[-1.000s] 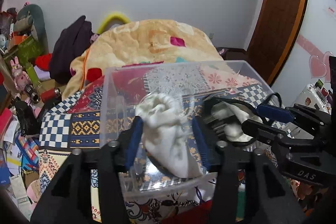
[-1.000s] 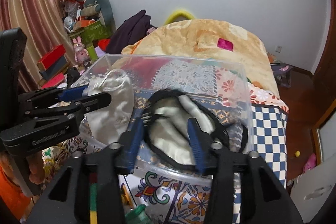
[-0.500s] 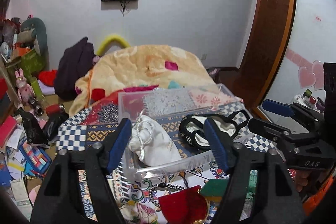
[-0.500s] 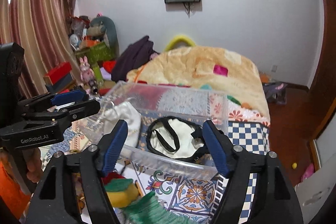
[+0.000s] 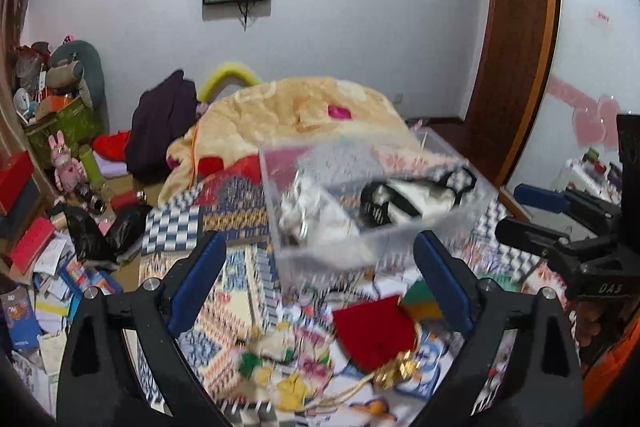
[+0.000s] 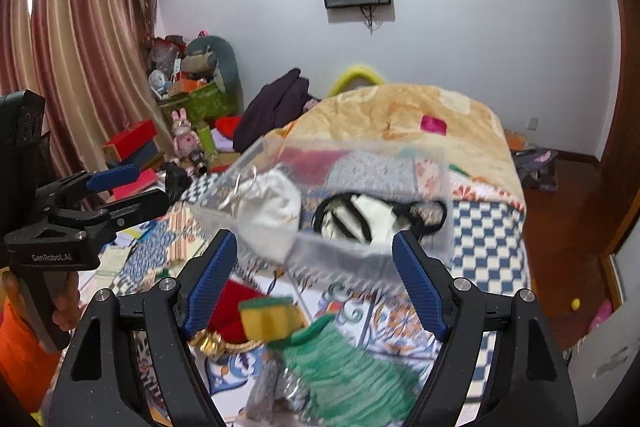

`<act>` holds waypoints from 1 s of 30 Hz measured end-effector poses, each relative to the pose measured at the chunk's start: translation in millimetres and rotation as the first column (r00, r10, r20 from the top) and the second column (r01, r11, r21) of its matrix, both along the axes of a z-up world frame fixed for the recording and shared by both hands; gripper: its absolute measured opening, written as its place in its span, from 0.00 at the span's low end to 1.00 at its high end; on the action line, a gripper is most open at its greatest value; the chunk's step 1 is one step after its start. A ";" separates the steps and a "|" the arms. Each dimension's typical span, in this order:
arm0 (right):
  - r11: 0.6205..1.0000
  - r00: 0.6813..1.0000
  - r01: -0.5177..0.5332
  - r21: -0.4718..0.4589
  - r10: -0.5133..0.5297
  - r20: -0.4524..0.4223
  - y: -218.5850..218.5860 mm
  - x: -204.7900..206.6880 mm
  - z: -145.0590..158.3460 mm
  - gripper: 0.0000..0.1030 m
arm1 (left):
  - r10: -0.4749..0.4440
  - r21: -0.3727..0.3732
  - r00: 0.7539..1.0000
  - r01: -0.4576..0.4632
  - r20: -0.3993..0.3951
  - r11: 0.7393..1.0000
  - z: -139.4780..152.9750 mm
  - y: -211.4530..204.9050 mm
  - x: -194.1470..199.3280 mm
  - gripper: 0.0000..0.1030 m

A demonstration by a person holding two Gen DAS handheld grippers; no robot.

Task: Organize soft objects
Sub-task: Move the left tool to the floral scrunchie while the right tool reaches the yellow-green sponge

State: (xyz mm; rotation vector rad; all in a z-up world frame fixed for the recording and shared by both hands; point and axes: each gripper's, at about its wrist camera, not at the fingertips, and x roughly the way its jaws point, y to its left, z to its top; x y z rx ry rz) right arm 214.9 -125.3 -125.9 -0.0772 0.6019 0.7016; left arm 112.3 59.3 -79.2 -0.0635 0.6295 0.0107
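A clear plastic box (image 5: 460,217) (image 6: 360,259) stands on the patterned bed cover. In it lie a white drawstring pouch (image 5: 308,215) (image 6: 272,207) and a black-and-white mask (image 5: 416,195) (image 6: 372,215). My left gripper (image 5: 320,275) is open and empty, held back from the box; it also shows in the right wrist view (image 6: 132,187). My right gripper (image 6: 316,283) is open and empty, also seen in the left wrist view (image 5: 532,211). In front lie a red pouch (image 5: 376,331) (image 6: 228,311), a yellow-green sponge (image 6: 268,319) and a green cloth (image 6: 348,379).
A gold chain (image 5: 392,375) and small coloured items (image 5: 280,367) lie on the cover. A folded orange blanket (image 5: 304,111) fills the far bed. Boxes, toys and papers (image 5: 48,227) clutter the floor at the left. A wooden door (image 5: 516,47) stands at the right.
Both grippers let go of the pouch and the mask inside the box, opened wide and pulled back and up. The loose items in front of the box came into view.
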 end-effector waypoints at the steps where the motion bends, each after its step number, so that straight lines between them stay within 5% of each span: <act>1: 1.000 1.000 -0.004 -0.001 0.004 -0.011 0.4 -2.4 -3.5 0.76 | 0.001 -0.004 1.000 -0.001 -0.015 1.000 -5.2 1.1 -1.7 0.93; 13: 0.997 0.991 -0.070 -0.032 0.065 -0.118 16.8 -12.1 -42.0 0.75 | 0.087 -0.062 0.972 -0.103 -0.220 0.993 -78.0 29.1 -14.1 0.93; 20: 0.994 0.986 -0.102 -0.042 0.095 -0.135 24.0 -15.8 -47.1 0.36 | 0.097 -0.066 0.955 -0.120 -0.280 0.991 -103.2 32.9 -18.9 0.93; 23: 0.994 0.987 -0.104 -0.039 0.098 -0.127 22.7 -17.8 -46.2 0.29 | 0.093 -0.081 0.956 -0.120 -0.279 0.989 -108.1 32.5 -19.2 0.92; 30: 0.997 0.992 -0.073 -0.010 0.072 -0.101 14.6 -18.7 -37.7 0.27 | 0.088 -0.050 0.965 -0.103 -0.247 0.993 -106.7 26.1 -17.5 0.57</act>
